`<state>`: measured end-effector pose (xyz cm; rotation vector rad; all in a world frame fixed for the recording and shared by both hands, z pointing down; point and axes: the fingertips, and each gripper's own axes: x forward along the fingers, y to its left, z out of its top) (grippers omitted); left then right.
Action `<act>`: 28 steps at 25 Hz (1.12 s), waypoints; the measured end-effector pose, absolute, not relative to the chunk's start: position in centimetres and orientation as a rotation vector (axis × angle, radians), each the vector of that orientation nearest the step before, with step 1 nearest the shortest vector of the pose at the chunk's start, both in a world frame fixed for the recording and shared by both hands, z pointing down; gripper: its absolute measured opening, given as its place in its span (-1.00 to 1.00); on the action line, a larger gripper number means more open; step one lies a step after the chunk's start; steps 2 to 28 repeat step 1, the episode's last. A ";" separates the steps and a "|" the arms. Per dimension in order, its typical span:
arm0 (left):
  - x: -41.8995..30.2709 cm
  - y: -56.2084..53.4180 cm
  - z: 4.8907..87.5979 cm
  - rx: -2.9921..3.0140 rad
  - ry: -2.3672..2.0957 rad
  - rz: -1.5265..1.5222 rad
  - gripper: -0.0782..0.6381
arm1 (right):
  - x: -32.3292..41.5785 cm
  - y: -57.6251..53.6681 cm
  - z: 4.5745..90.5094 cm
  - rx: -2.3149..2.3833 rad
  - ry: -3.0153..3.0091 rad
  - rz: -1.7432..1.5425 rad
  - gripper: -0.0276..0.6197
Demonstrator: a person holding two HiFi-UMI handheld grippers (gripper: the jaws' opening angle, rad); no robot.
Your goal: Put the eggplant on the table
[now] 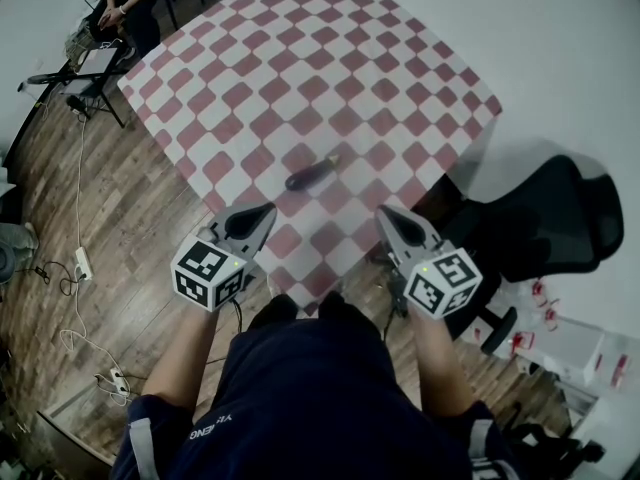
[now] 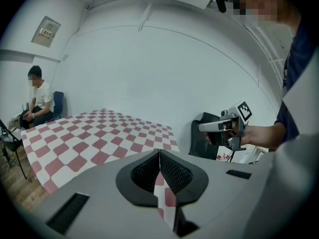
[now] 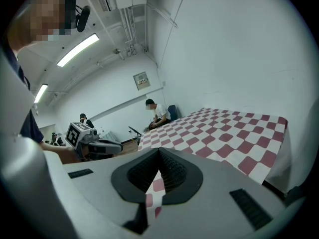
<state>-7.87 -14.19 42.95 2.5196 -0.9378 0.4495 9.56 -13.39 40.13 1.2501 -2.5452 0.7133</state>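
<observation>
A dark purple eggplant (image 1: 312, 173) lies on the red-and-white checked table (image 1: 300, 78) near its front edge, seen in the head view only. Both grippers hang over that front edge, short of the eggplant. My left gripper (image 1: 258, 215) is to its lower left and my right gripper (image 1: 392, 215) to its lower right. In the left gripper view the left gripper (image 2: 159, 156) has its jaws together with nothing in them. The right gripper (image 3: 159, 154) in its own view is likewise shut and empty. Each gripper appears in the other's view: the right gripper (image 2: 224, 128) and the left gripper (image 3: 92, 143).
A black office chair (image 1: 560, 218) stands right of the table by white boxes (image 1: 560, 343) on the floor. Cables and a power strip (image 1: 83, 263) lie on the wood floor at left. A seated person (image 2: 37, 98) and a folding stand (image 1: 85, 73) are beyond the table's far left corner.
</observation>
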 end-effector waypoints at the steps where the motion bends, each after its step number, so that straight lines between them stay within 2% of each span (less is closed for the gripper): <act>1: -7.8 -14.2 43.0 2.519 -0.937 0.449 -0.70 | 9.6 -13.4 40.2 1.250 -2.544 0.714 -0.88; 28: -7.8 -14.2 43.0 2.519 -0.937 0.449 -0.70 | 9.6 -13.4 40.2 1.250 -2.544 0.714 -0.88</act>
